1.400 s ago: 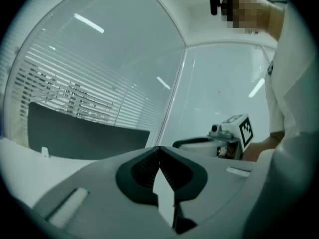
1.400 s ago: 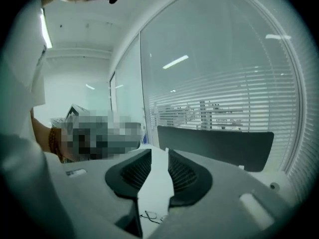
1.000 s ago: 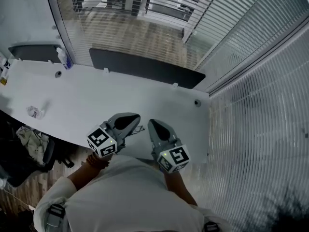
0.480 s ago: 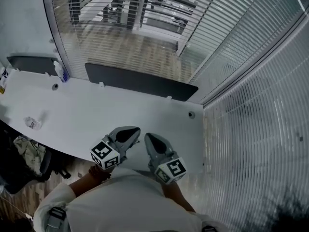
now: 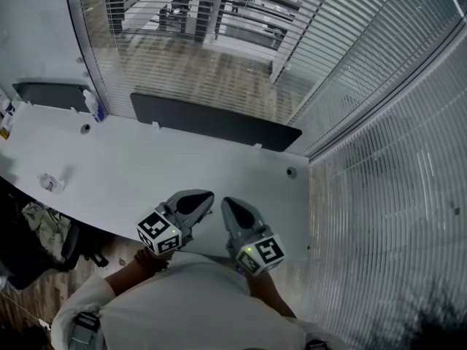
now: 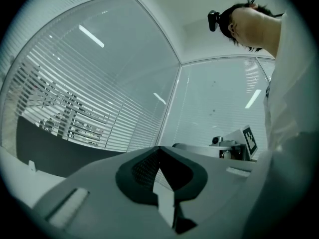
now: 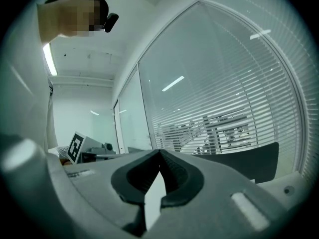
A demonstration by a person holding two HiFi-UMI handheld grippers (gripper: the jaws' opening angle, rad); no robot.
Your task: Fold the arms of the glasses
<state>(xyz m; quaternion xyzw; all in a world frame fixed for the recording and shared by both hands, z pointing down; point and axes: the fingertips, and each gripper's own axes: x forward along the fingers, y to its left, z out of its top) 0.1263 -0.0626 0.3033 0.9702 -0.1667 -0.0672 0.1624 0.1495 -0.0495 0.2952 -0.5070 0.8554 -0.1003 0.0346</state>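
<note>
No glasses show in any view. In the head view my left gripper [image 5: 209, 195] and my right gripper [image 5: 225, 201] hang side by side, close to the person's chest, over the near edge of the white table [image 5: 146, 170]. Both point away from the body and roughly level. Looking along the left gripper [image 6: 159, 148], its dark pads [image 6: 144, 171] meet at the tip with nothing between them. The right gripper [image 7: 160, 152] is shut the same way, also on nothing. Each gripper view catches the other gripper's marker cube off to one side.
A dark panel [image 5: 211, 122] stands along the table's far edge, with glass walls and blinds behind it and to the right. A small crumpled thing [image 5: 49, 184] and a bottle [image 5: 93, 106] sit far left. Cable holes [image 5: 290, 172] mark the tabletop. A chair [image 5: 36, 232] stands lower left.
The head view has tilted a little, so the table sits lower in the picture. Both grippers stay shut and side by side at the table's near edge.
</note>
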